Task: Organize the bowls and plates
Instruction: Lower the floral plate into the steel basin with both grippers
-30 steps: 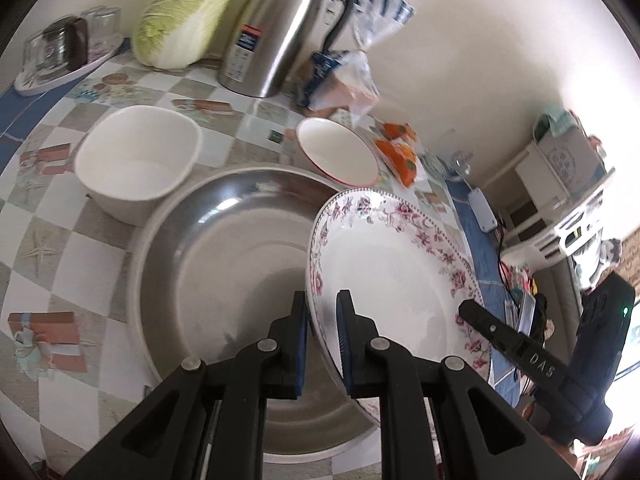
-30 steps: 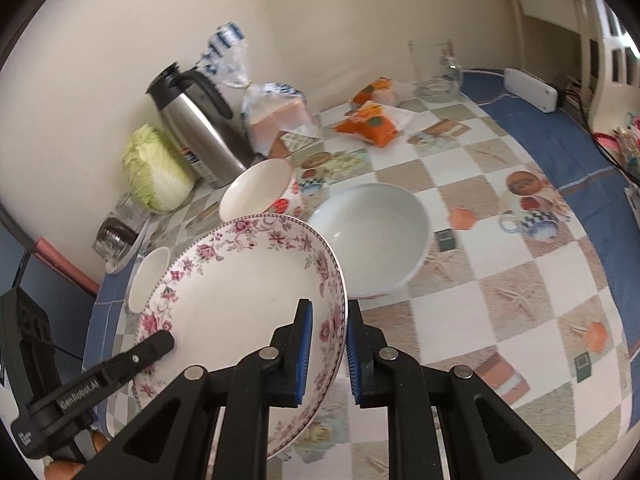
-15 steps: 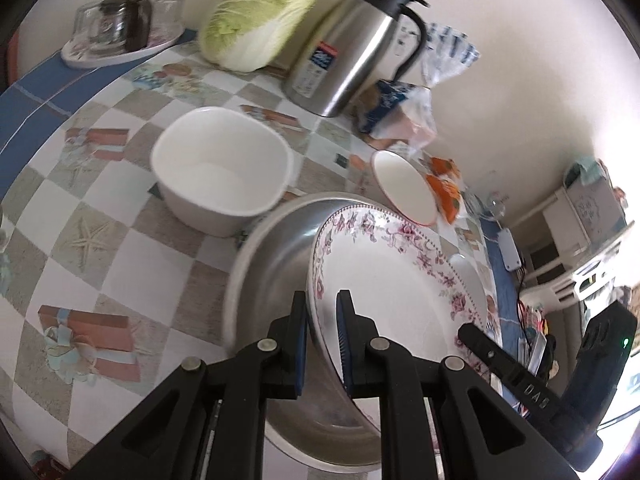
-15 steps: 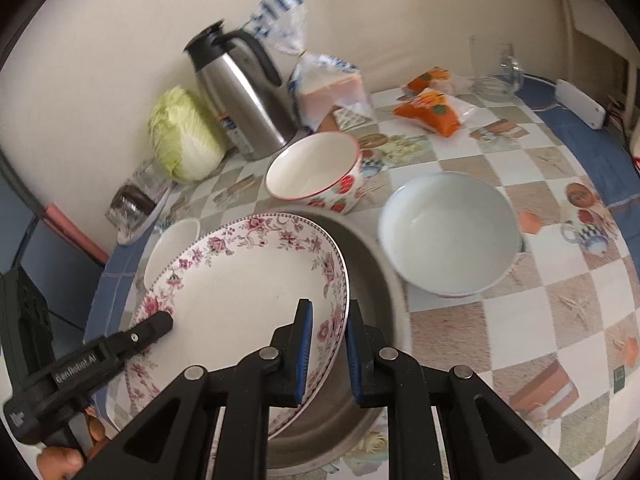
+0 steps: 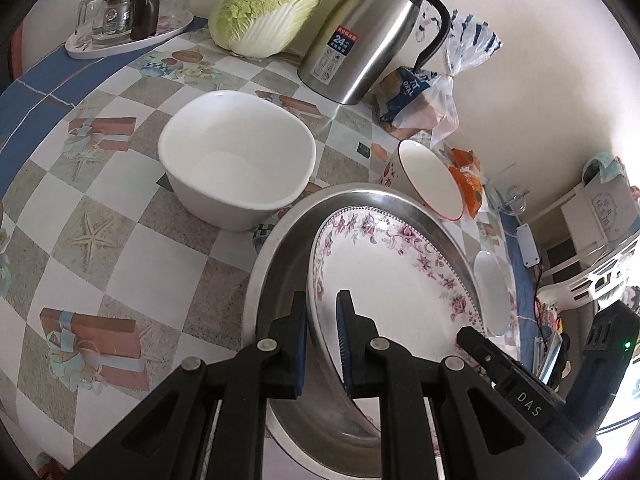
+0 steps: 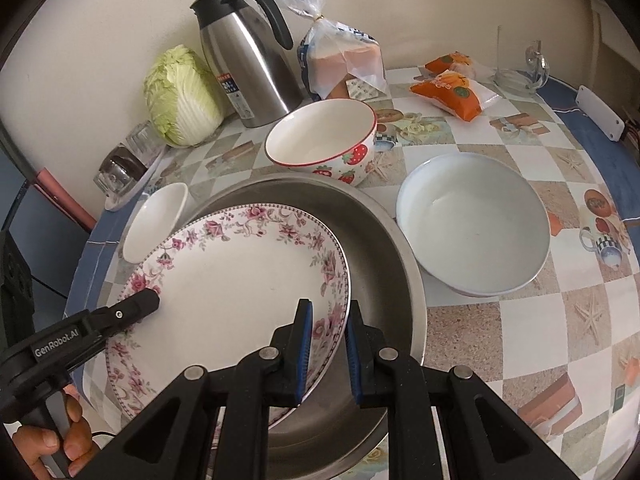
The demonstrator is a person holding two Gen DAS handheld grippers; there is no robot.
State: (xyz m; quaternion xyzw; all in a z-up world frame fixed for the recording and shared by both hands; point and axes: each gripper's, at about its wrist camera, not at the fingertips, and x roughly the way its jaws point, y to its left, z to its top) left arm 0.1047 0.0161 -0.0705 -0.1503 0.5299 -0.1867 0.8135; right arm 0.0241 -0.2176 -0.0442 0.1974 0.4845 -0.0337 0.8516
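Note:
A floral-rimmed plate (image 5: pixel 396 284) (image 6: pixel 240 280) sits low inside a large steel basin (image 5: pixel 280 264) (image 6: pixel 384 256). My left gripper (image 5: pixel 322 344) straddles the plate's near rim with its jaws slightly apart. My right gripper (image 6: pixel 327 350) straddles the opposite rim, jaws also slightly apart. A white square bowl (image 5: pixel 236 164) (image 6: pixel 156 224), a strawberry bowl (image 5: pixel 430 178) (image 6: pixel 320 140) and a pale round bowl (image 6: pixel 472 224) (image 5: pixel 492 288) stand on the table around the basin.
Along the wall stand a steel thermos (image 5: pixel 368 36) (image 6: pixel 244 52), a cabbage (image 5: pixel 272 4) (image 6: pixel 180 96), bagged bread (image 6: pixel 344 60), orange snack packs (image 6: pixel 452 88) and a tray of glasses (image 5: pixel 128 16). The table's blue edge (image 6: pixel 600 128) runs at the right.
Both grippers lowered the plate from above the table down into the steel basin. The jaws of both have parted a little around the rim.

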